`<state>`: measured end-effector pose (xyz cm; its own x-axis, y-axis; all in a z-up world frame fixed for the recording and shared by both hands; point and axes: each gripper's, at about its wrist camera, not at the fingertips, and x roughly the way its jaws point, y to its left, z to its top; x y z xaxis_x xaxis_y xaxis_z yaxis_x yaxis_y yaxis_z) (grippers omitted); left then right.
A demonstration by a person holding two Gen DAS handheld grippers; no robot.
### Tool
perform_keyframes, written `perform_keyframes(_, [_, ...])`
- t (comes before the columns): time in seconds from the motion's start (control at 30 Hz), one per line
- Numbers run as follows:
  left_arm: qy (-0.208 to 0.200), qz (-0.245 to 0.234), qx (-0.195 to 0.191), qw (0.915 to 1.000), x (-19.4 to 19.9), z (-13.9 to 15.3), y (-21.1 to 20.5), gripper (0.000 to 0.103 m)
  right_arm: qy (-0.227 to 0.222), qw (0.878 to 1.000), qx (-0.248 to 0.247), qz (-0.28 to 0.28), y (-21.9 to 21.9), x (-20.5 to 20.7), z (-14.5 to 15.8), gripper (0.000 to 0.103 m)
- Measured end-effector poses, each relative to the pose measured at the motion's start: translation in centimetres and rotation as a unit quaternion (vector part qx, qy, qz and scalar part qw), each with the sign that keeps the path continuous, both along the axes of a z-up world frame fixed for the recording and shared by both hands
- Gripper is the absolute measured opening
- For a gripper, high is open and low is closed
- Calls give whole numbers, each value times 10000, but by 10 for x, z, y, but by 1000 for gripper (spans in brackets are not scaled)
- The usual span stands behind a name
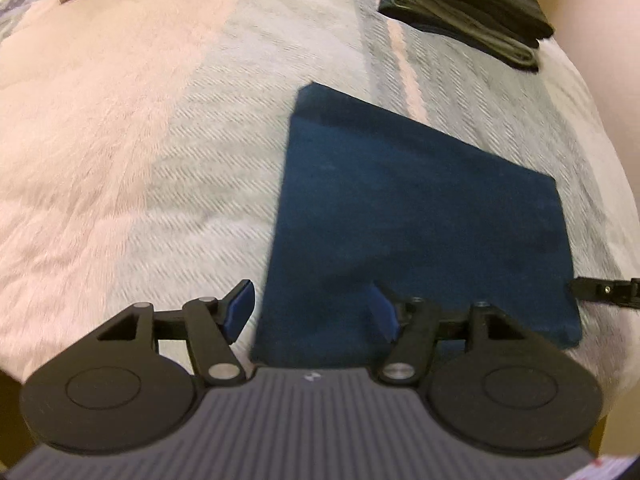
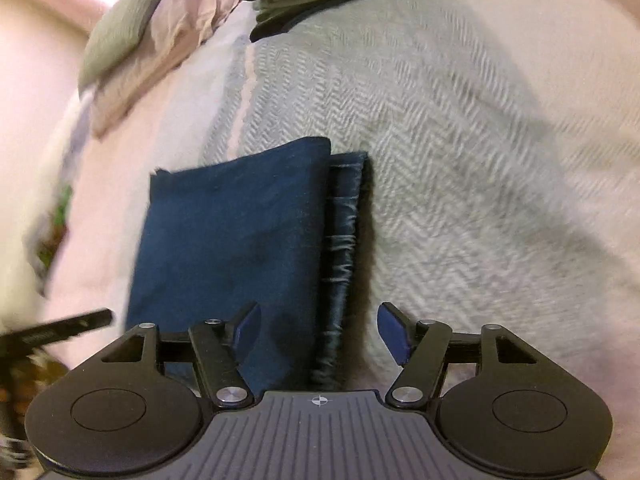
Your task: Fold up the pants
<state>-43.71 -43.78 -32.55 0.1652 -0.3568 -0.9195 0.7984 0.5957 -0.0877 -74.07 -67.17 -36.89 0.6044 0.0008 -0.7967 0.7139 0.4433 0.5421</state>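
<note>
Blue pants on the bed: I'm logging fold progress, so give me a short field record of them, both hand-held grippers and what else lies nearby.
pants: blue pants, folded into a flat rectangle on the bedspread
left hand-held gripper: open, nothing held
right hand-held gripper: open, nothing held
nearby: stack of folded dark clothes; pillows

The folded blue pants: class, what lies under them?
The folded blue pants lie flat on a herringbone bedspread. A frayed lower layer sticks out at one edge; anything else beneath is covered.
</note>
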Motion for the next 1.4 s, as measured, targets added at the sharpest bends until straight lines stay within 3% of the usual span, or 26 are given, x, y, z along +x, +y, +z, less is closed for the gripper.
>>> perform_keyframes(0.2, [871,35,-459,9951,60,-32,-1,63,-450,9962,701,-262,-20,0,-34,62])
perform_keyframes(0.37, [1915,-24,-801,9782,95,-70,-9,63,-995,9878,1164,-292,-37,1,-56,62])
perform_keyframes(0.47, [2455,-100,-1110,9630,112,-87,-17,63,-1211,9843,1256,-260,-44,10,-64,61])
perform_keyframes(0.57, [2951,-148,-1313,9463,121,-99,-28,63,-1271,9835,1258,-262,-42,25,-70,61])
perform_keyframes(0.63, [3108,-187,-1279,9416,121,-105,-35,62,-1185,9855,1182,-279,-38,32,-69,60])
perform_keyframes(0.7, [3161,-318,-1288,9394,121,-107,-36,61,-1186,9864,1095,-324,-32,28,-66,51])
perform_keyframes(0.83, [3298,-431,-1312,9339,123,-113,-31,54,-1374,9803,1217,-726,-20,8,-68,47])
perform_keyframes(0.93, [3077,-524,-1221,9422,120,-108,-39,47,-1263,9812,1144,-910,-18,14,-68,43])
perform_keyframes(1.07, [2733,-734,-1193,9517,111,-84,-39,28,-1240,9824,1044,-923,-14,15,-50,27])
perform_keyframes(1.23, [2373,-897,-1303,9585,95,-37,-44,25,-1190,9841,907,-962,-11,19,-16,25])
perform_keyframes(1.4, [2236,-922,-1465,9592,89,-5,-71,24,-1255,9816,901,-1122,-35,17,12,25])
